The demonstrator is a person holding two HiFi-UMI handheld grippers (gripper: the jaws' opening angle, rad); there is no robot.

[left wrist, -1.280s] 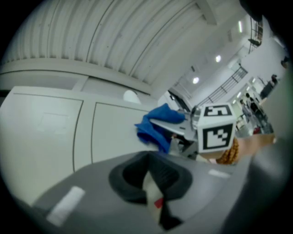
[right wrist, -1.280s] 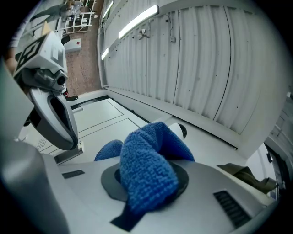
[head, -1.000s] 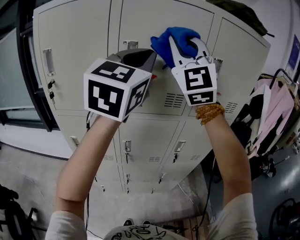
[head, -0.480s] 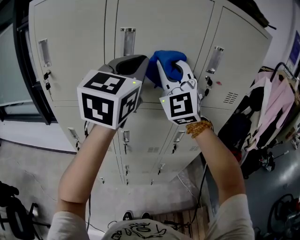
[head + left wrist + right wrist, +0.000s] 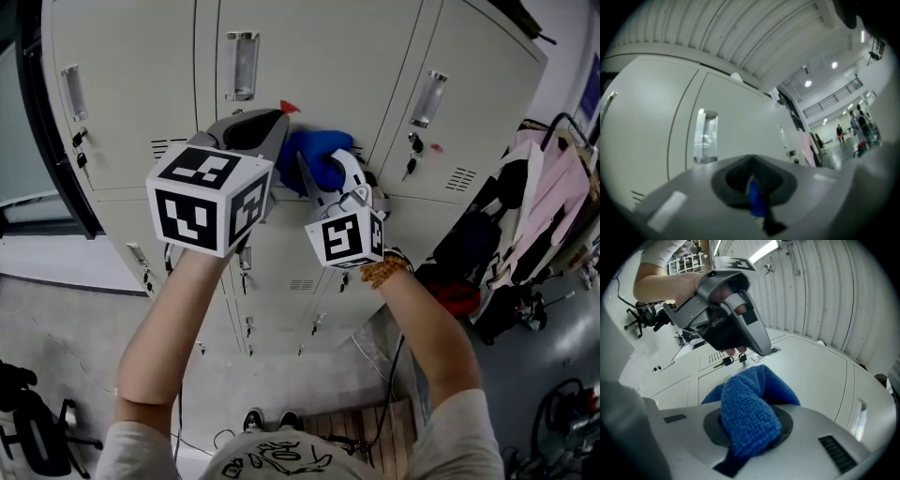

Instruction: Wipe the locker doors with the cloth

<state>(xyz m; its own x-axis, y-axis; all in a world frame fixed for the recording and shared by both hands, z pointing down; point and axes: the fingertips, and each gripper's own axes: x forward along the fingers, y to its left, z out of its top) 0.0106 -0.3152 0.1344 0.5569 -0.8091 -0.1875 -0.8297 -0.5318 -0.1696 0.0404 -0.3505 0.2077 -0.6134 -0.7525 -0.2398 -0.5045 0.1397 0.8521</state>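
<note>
A blue cloth [image 5: 317, 152] is bunched against the beige locker doors [image 5: 319, 56], below the handle [image 5: 241, 64] of the middle upper door. My right gripper [image 5: 323, 167] is shut on the cloth [image 5: 749, 413], which bulges out between its jaws [image 5: 750, 430]. My left gripper [image 5: 279, 117] hangs just left of the cloth, its grey body [image 5: 726, 310] above the cloth in the right gripper view. Its jaws [image 5: 754, 199] are closed, with only a thin blue sliver in the seam; it does not hold the cloth.
Keys [image 5: 410, 167] hang in the right door's lock under its handle [image 5: 427, 98]. Vent slots [image 5: 459, 178] are on the right door. Clothes on a rack [image 5: 539, 216] stand to the right, and a dark window frame [image 5: 42, 141] is to the left. Lower locker doors [image 5: 281, 300] run beneath.
Both grippers and the cloth have slid down the locker door and slightly left, from level with the middle handle to below it. The right gripper stays shut on the cloth.
</note>
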